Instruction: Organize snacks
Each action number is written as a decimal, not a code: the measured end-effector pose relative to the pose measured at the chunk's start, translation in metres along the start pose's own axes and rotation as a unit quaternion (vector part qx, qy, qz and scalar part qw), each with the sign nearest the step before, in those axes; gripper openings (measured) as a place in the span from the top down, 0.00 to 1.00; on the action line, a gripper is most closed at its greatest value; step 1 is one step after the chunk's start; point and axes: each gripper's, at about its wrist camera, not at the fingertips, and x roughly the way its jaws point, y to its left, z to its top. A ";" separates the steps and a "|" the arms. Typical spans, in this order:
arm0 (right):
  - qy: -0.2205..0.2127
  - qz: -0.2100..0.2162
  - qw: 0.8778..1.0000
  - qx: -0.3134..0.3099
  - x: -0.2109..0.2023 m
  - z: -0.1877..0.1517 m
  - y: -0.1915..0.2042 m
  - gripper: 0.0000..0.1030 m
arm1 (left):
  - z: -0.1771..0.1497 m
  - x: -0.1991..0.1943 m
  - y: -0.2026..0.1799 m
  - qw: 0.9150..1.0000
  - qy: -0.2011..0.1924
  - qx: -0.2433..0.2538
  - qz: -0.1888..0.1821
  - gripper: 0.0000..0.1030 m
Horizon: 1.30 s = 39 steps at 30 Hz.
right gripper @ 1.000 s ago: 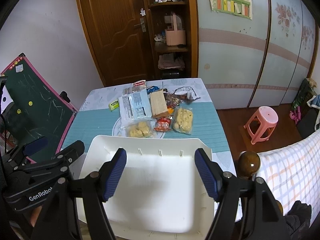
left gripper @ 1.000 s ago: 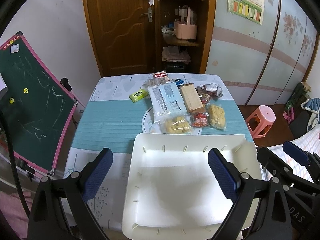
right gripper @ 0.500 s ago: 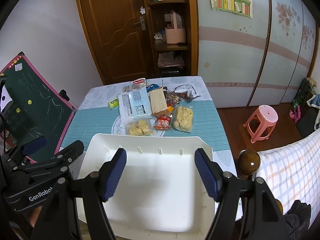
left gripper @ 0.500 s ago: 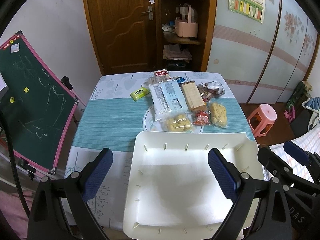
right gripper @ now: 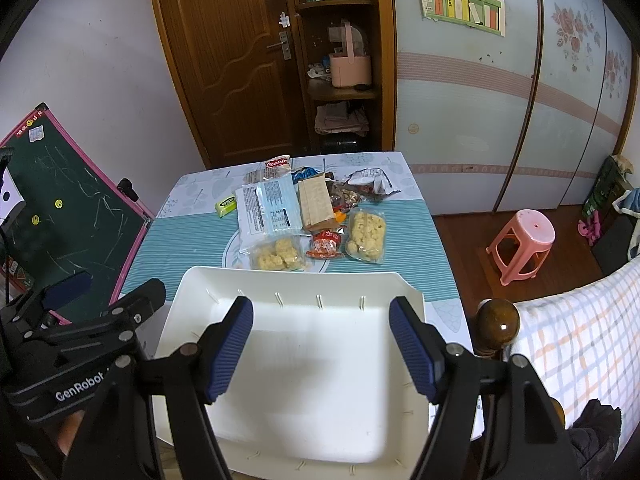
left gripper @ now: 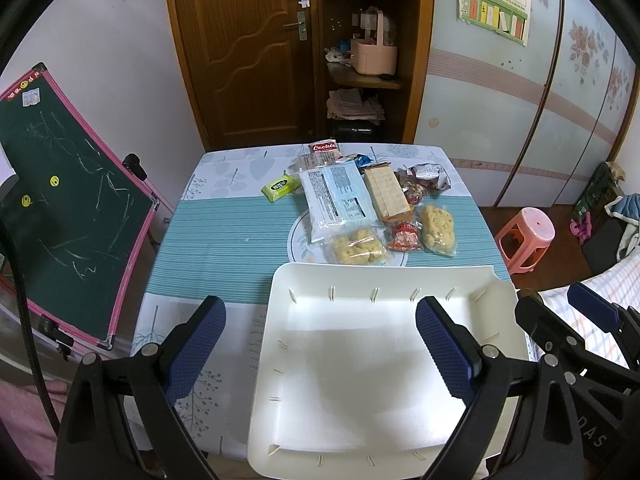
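Your left gripper [left gripper: 320, 344] hangs with its ribbed blue pads spread wide and nothing between them; your right gripper [right gripper: 322, 346] is just as wide and just as empty; below both sits the white tray [left gripper: 400, 276], a shallow, smooth plastic rectangle with clipped far corners and small slits along its walls. Just beyond its far rim lie the snacks: two clear, crinkly bags of pale puffed pieces [left gripper: 358, 246], a small red packet [left gripper: 404, 236] between them, a long blue-and-white printed pouch [left gripper: 336, 198], a flat tan cracker pack [left gripper: 386, 192] and a little green packet [left gripper: 281, 187] off to the left, all on the teal striped tablecloth [left gripper: 224, 236]. Your left view alone shows the table's left edge against the pink-framed chalkboard [left gripper: 68, 208], and your right gripper's black frame at its right border; your right view alone shows the rounded wooden bedpost [right gripper: 498, 322] and checked blanket [right gripper: 580, 336], plus your left gripper's body at lower left.
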 end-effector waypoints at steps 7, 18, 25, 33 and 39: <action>0.000 0.000 1.000 0.000 0.000 0.001 0.000 0.31 | 0.000 0.000 0.000 1.000 0.000 0.000 0.000 0.08; -0.010 -0.006 1.000 -0.004 -0.002 0.001 0.000 0.31 | 0.002 0.001 0.002 1.000 -0.002 0.001 0.001 0.08; -0.014 0.006 1.000 0.000 -0.006 0.005 -0.005 0.31 | 0.008 0.002 0.007 1.000 0.012 -0.010 -0.023 0.07; -0.022 0.016 1.000 -0.011 -0.014 0.032 -0.009 0.31 | 0.030 -0.015 0.002 0.999 -0.039 0.013 -0.026 0.07; -0.037 0.021 0.999 -0.030 -0.024 0.067 -0.011 0.31 | 0.055 -0.023 -0.001 0.998 -0.038 0.044 -0.039 0.07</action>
